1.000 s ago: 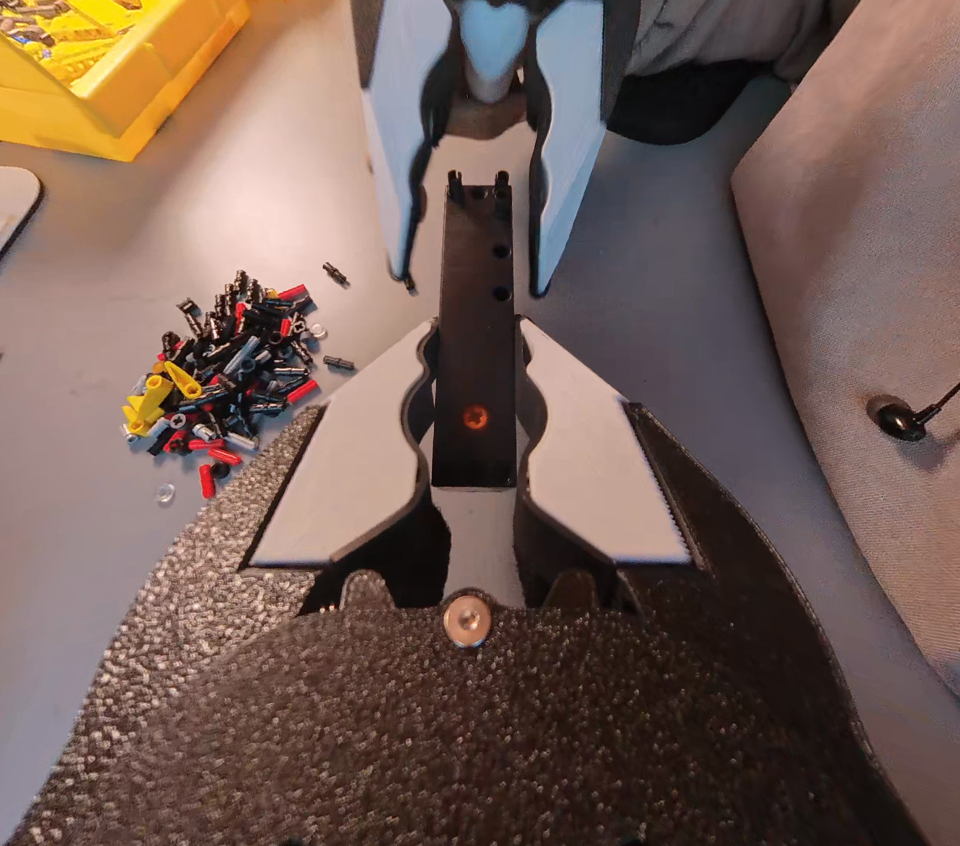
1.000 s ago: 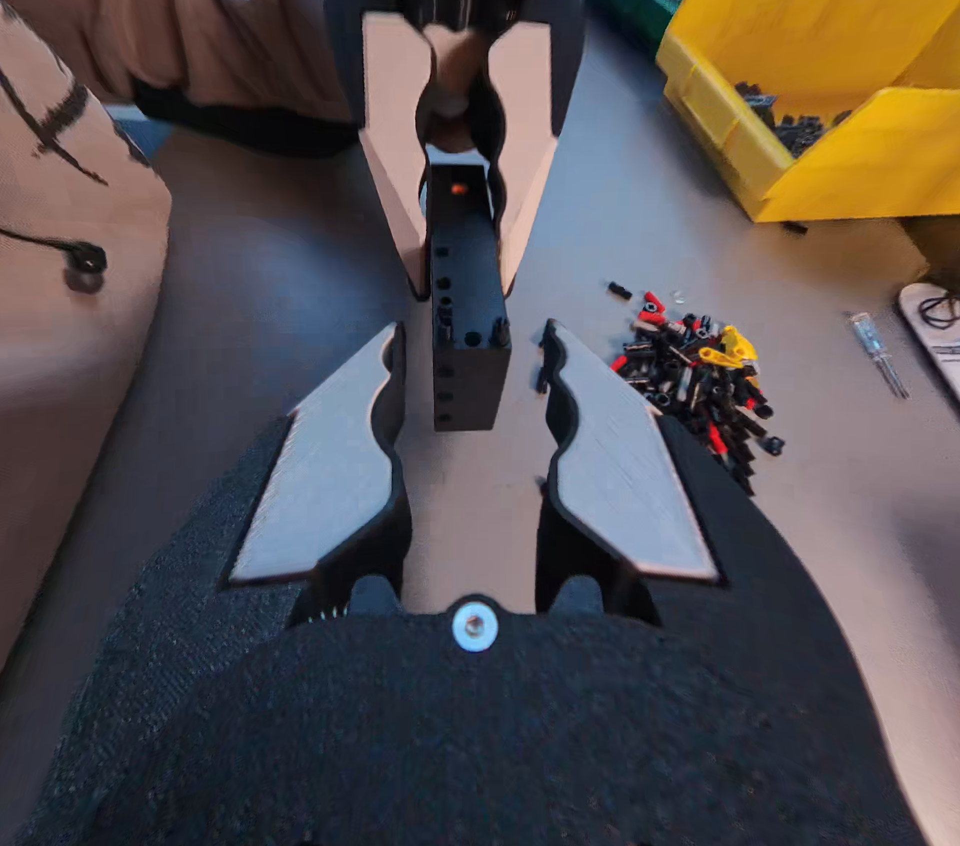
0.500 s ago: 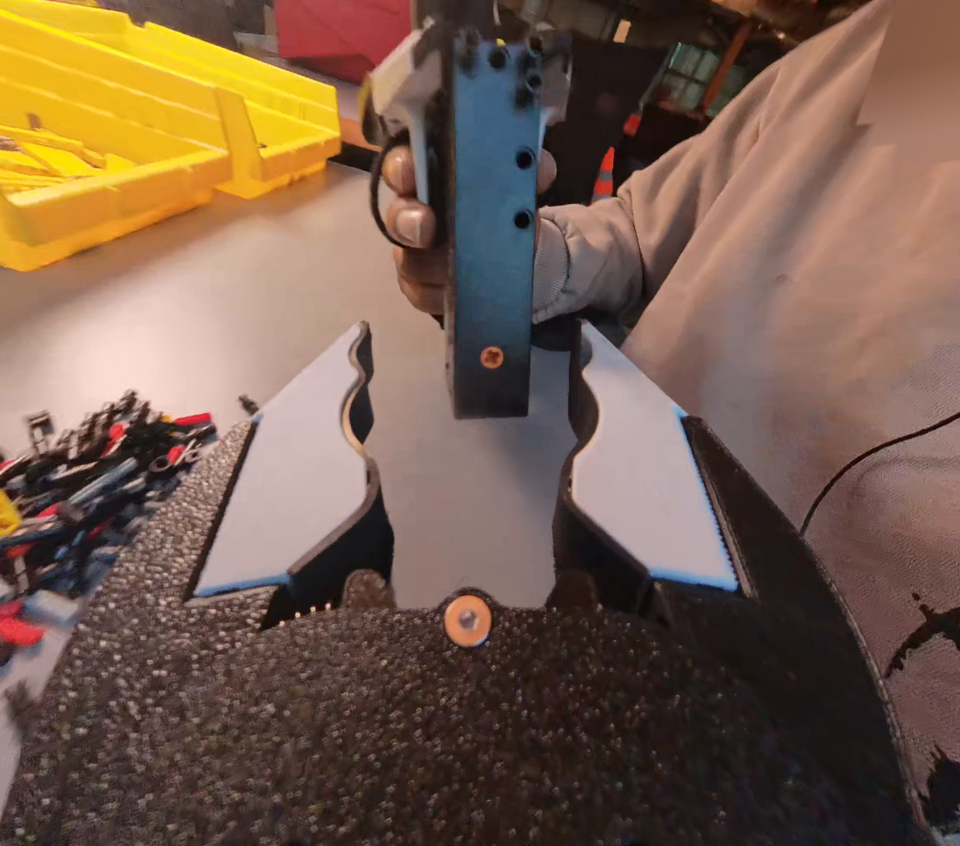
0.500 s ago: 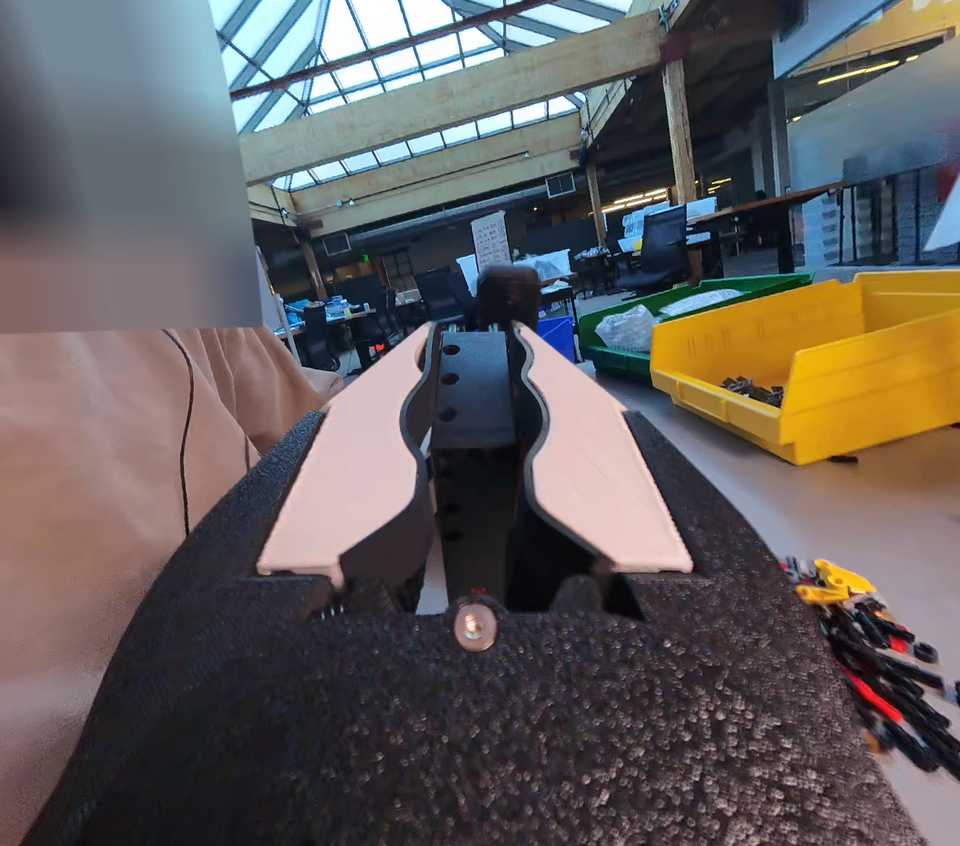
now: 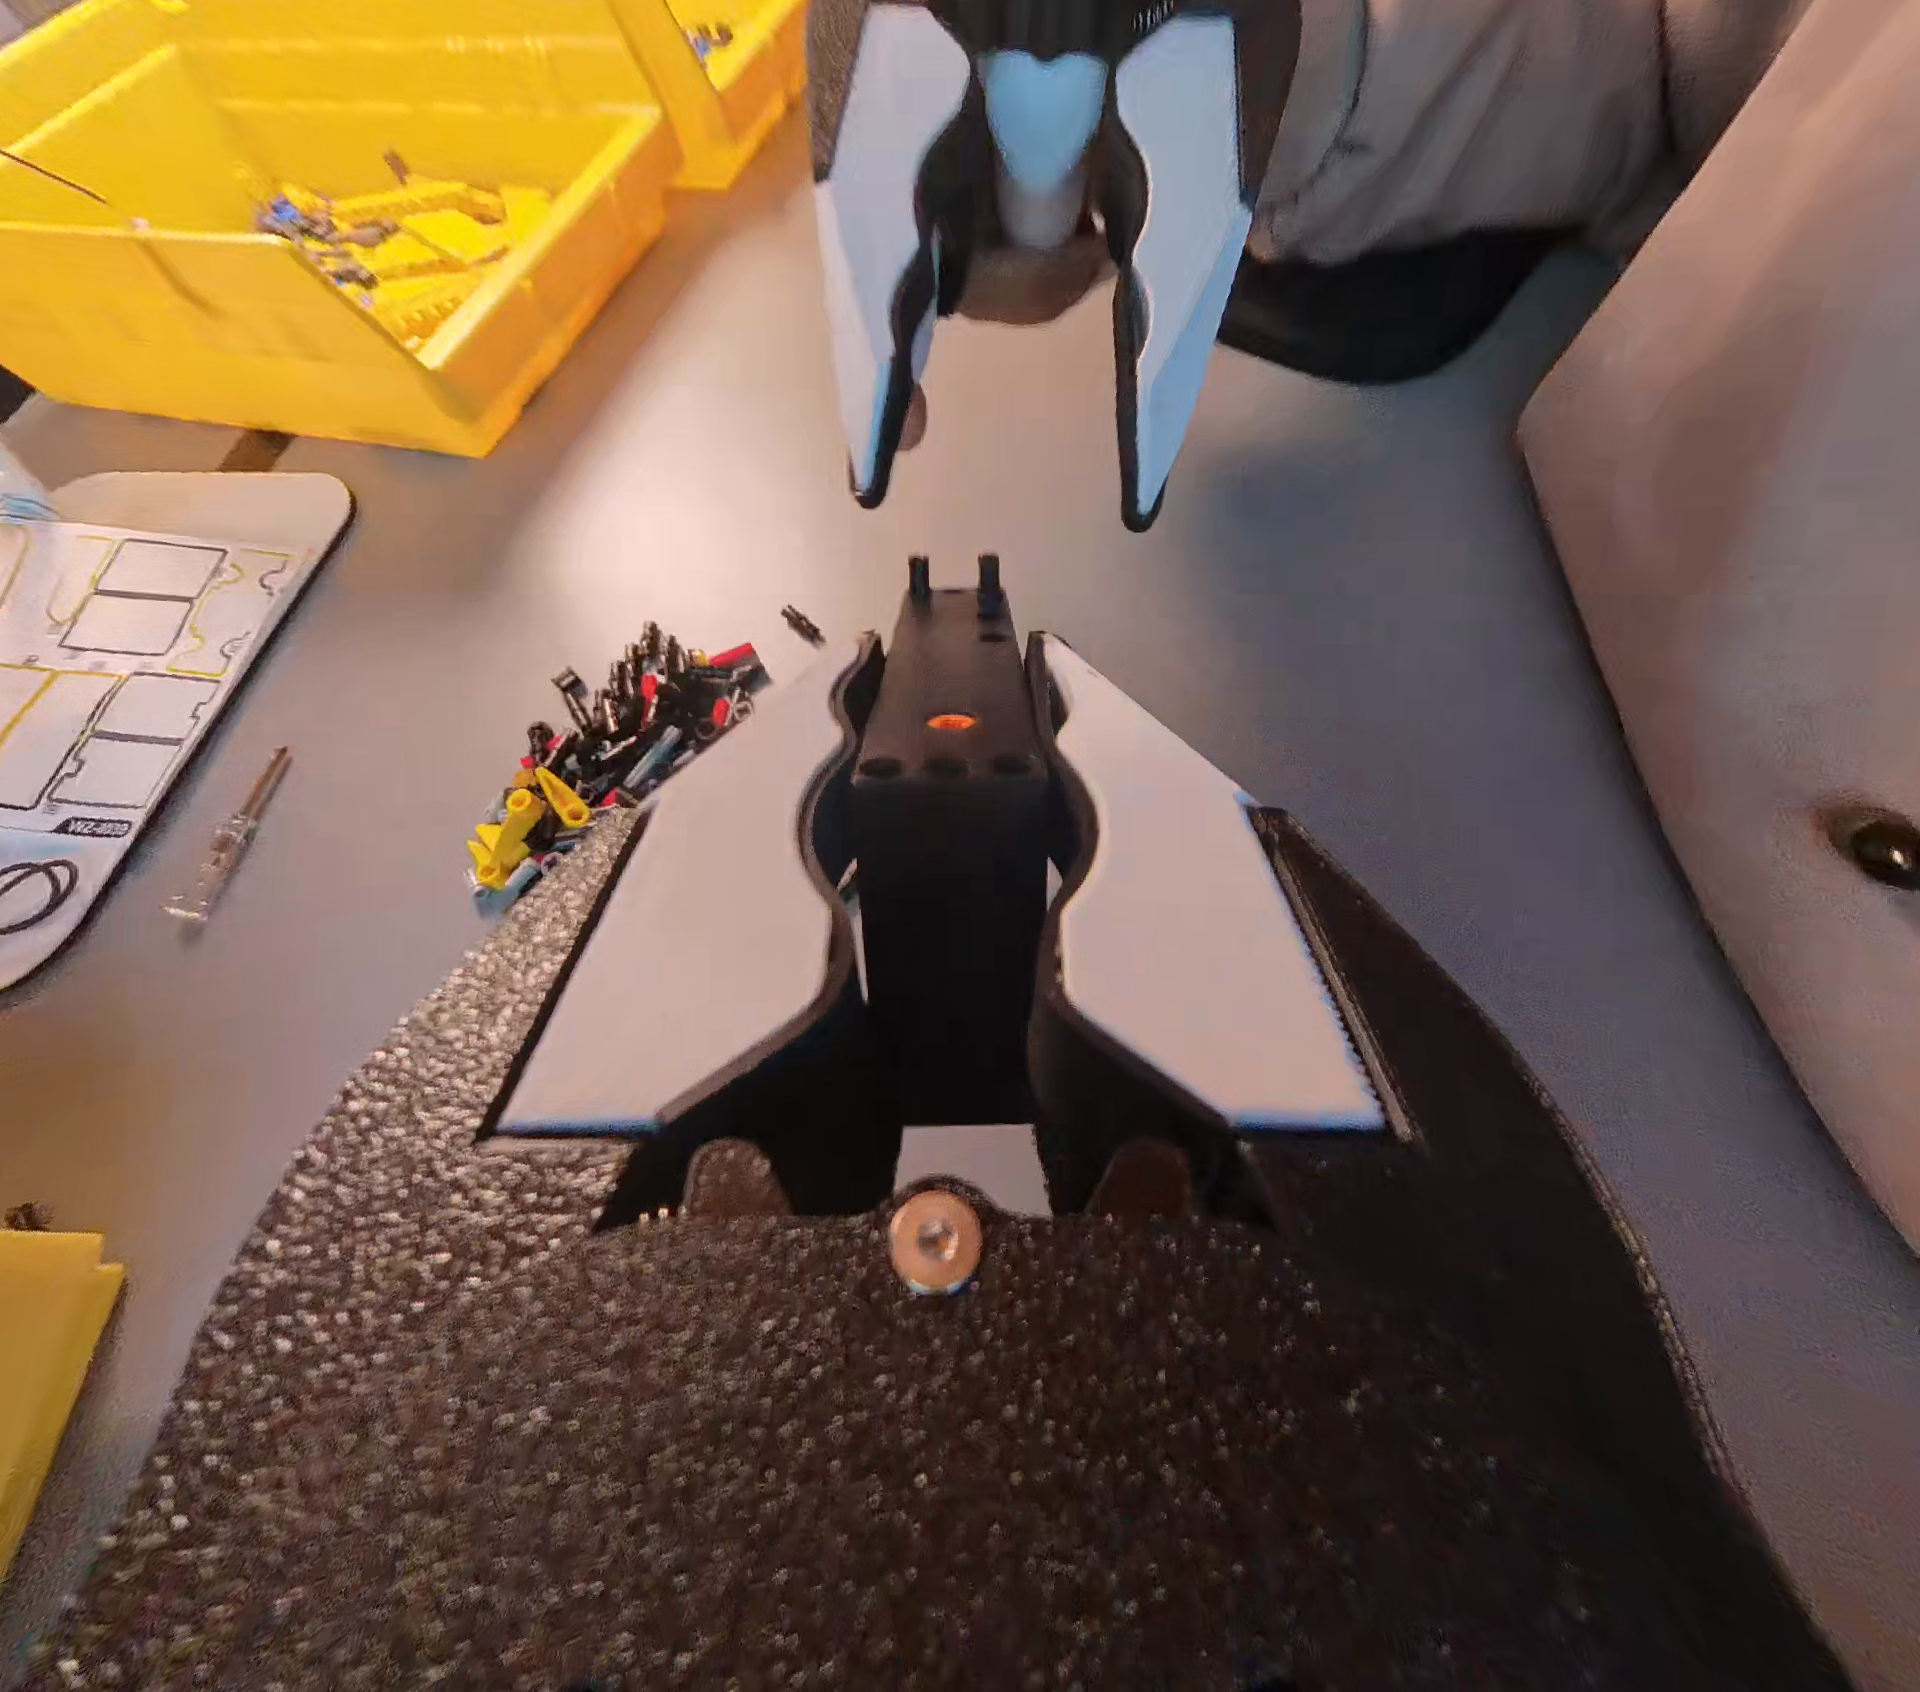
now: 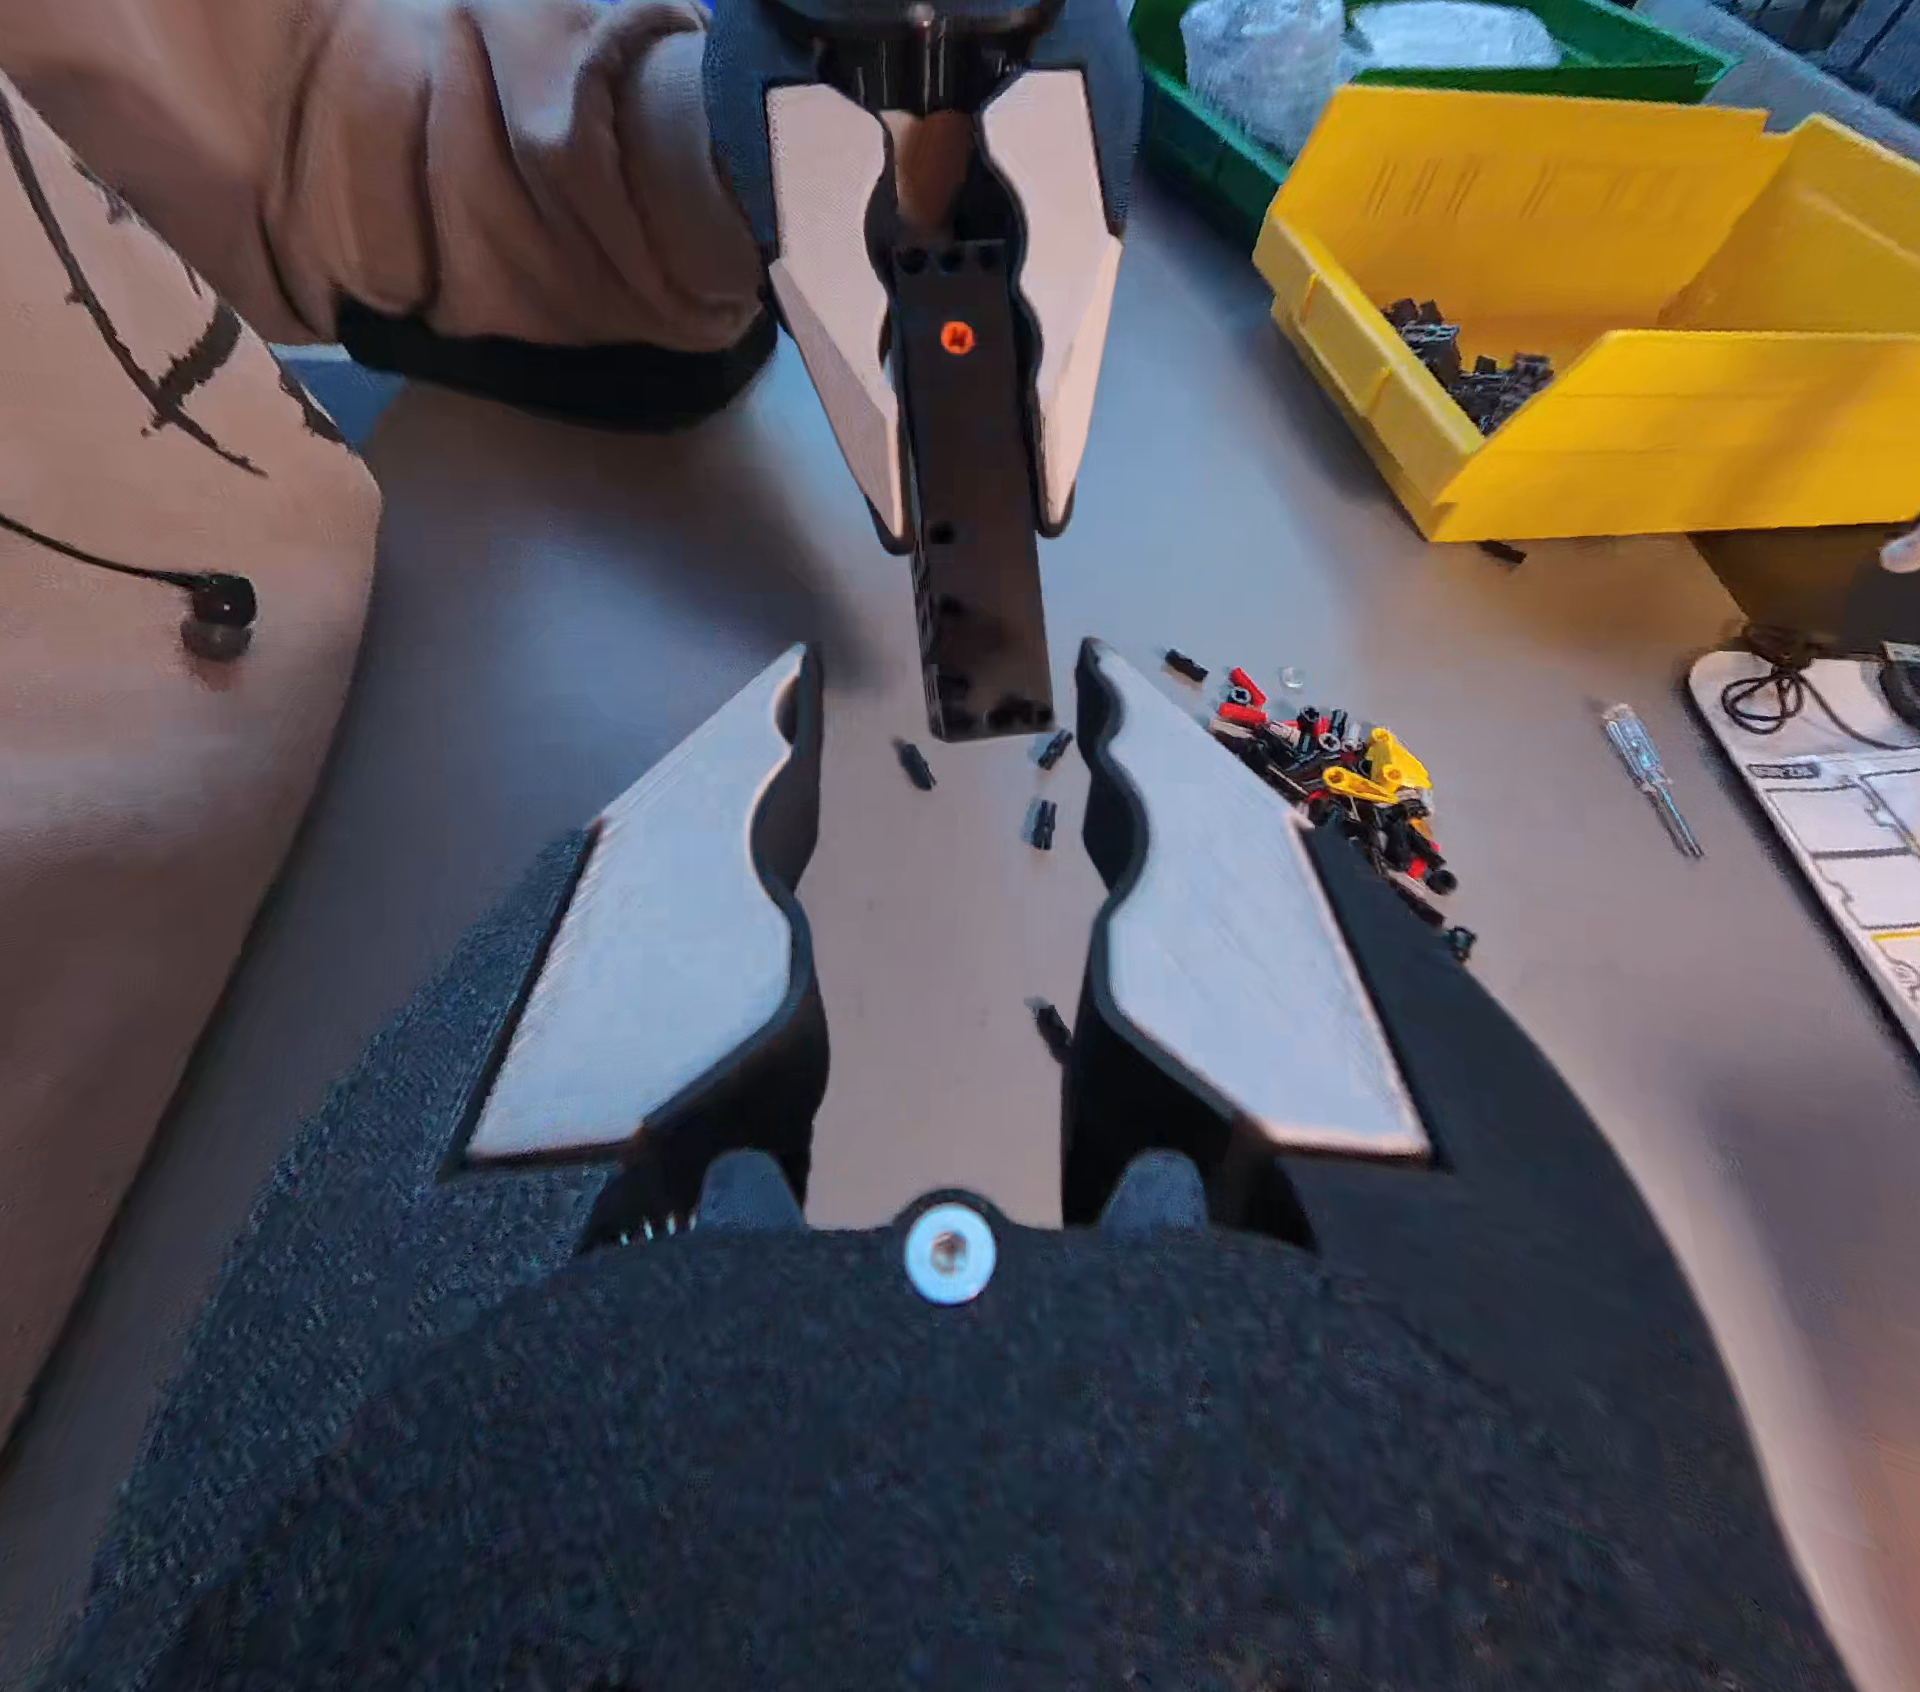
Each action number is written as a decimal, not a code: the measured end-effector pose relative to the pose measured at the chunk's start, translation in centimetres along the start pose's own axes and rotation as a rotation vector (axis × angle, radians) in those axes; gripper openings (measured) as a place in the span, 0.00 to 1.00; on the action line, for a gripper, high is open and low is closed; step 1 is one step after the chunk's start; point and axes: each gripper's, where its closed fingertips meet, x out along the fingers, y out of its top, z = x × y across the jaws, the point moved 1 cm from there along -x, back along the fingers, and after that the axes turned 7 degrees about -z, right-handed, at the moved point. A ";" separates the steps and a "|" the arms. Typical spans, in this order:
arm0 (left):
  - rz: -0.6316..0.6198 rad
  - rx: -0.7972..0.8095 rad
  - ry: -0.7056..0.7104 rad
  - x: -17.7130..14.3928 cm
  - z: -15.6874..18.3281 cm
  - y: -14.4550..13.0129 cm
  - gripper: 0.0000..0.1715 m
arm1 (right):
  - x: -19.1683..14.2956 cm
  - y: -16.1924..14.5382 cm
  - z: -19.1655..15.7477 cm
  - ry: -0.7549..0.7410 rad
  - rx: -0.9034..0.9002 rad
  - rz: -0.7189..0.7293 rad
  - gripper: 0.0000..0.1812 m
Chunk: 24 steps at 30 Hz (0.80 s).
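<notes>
Left gripper clamped on black block; right gripper open, holding nothing.

Block is long, with side holes and an orange dot, held above the grey table, two pins sticking out at its far end. Right gripper faces it, fingers spread, just short of the block's end. Pile of small parts near right in the right view, loose black pins between right fingers. Yellow bins far left in the left view, screwdriver beside the pile.

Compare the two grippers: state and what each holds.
The left gripper is shut on the black block; the right gripper is open and holds nothing. The left one carries the block above the table; the right one hovers over loose black pins. Both have pale fingers.
</notes>
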 end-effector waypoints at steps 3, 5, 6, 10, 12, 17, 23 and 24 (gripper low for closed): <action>-0.102 0.069 -0.022 1.2 1.3 0.1 0.15 | 2.1 -0.7 -0.6 -0.051 -0.085 -0.157 0.34; -0.127 0.112 -0.008 1.7 1.7 0.8 0.15 | 3.9 -1.9 -1.2 -0.078 -0.173 -0.247 0.22; -0.107 0.104 -0.020 1.7 2.0 1.3 0.15 | 4.5 -2.1 -0.9 -0.124 -0.193 -0.254 0.16; 0.154 0.054 0.048 -0.7 1.1 3.8 0.26 | 3.2 0.3 -0.9 -0.040 -0.055 -0.005 0.14; 0.333 -0.031 0.012 -3.2 0.6 4.9 0.39 | 2.0 1.7 -0.4 -0.007 0.042 0.141 0.14; 0.477 -0.178 -0.148 -2.8 1.1 4.7 0.27 | -1.1 6.1 -0.4 0.129 0.254 0.563 0.14; 0.409 -0.162 -0.167 -1.7 1.7 4.5 0.15 | -0.9 5.9 -0.6 0.054 0.173 0.485 0.14; 0.408 -0.164 -0.169 -1.7 1.7 4.3 0.15 | -1.0 5.7 -0.6 0.048 0.159 0.457 0.14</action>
